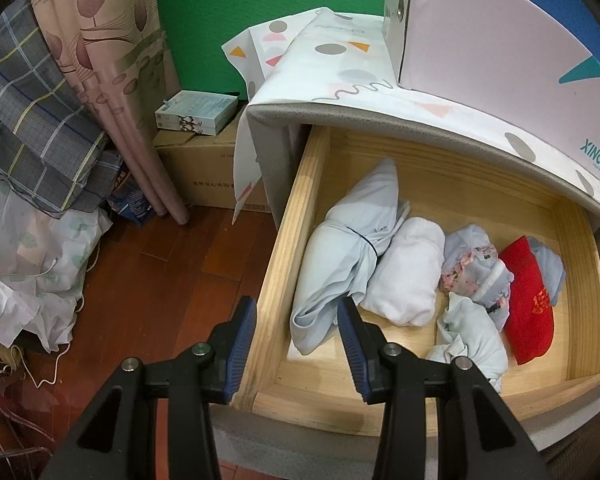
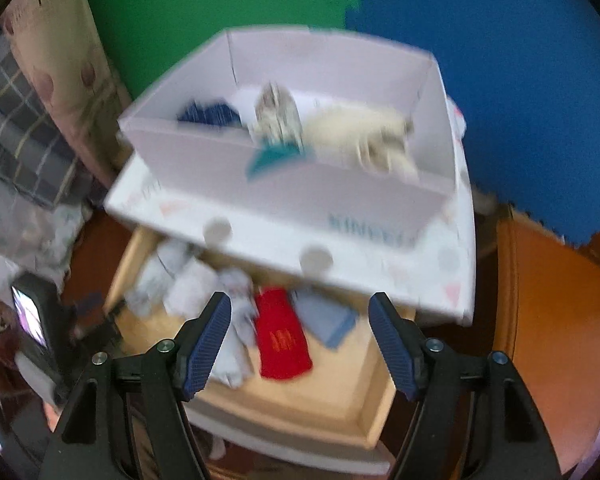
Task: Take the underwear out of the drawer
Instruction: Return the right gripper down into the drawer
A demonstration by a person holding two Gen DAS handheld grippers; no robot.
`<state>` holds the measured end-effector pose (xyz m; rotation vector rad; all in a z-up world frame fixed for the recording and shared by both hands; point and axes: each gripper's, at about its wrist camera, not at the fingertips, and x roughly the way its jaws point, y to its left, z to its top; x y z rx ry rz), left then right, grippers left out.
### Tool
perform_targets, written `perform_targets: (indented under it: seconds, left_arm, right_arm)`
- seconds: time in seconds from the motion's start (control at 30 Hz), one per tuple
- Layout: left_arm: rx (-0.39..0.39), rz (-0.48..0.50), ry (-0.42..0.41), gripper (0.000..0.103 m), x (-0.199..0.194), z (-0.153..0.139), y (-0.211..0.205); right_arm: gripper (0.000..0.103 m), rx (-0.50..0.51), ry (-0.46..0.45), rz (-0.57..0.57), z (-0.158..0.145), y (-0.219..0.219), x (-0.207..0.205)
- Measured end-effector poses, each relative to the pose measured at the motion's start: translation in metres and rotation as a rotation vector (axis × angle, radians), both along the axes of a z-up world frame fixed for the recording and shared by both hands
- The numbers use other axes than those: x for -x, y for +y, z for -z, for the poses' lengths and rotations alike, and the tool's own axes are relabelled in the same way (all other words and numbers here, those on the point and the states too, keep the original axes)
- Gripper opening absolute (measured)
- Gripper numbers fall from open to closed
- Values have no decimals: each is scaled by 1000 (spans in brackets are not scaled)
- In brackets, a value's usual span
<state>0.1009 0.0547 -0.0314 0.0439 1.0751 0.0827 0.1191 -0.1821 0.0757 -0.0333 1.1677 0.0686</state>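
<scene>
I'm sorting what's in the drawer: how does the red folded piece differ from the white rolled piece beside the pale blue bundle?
The red piece is bright red with a small orange mark near one end; the white roll is plain. The red piece lies flat and long toward the drawer's right side; the white roll is plump and sits nearer the middle, against the pale blue bundle. Both lie loose inside the open drawer, untouched by either gripper.

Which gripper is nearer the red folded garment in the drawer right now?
Right. The right gripper hangs open just above the red garment, which shows between its fingers. The left gripper straddles the drawer's opposite side wall, several bundles away.
</scene>
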Motion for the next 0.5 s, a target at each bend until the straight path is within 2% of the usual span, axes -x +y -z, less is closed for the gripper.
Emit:
perform_targets:
  seconds: [0.23,0.5]
  left_arm:
    - [1,-5,4,43,-1,1,2]
    - [-1,-3,8,43,0,1,2]
  right_arm:
    - [69,0,118,11,64,-9,23]
    - [69,-34,227,-4,119,2,21]
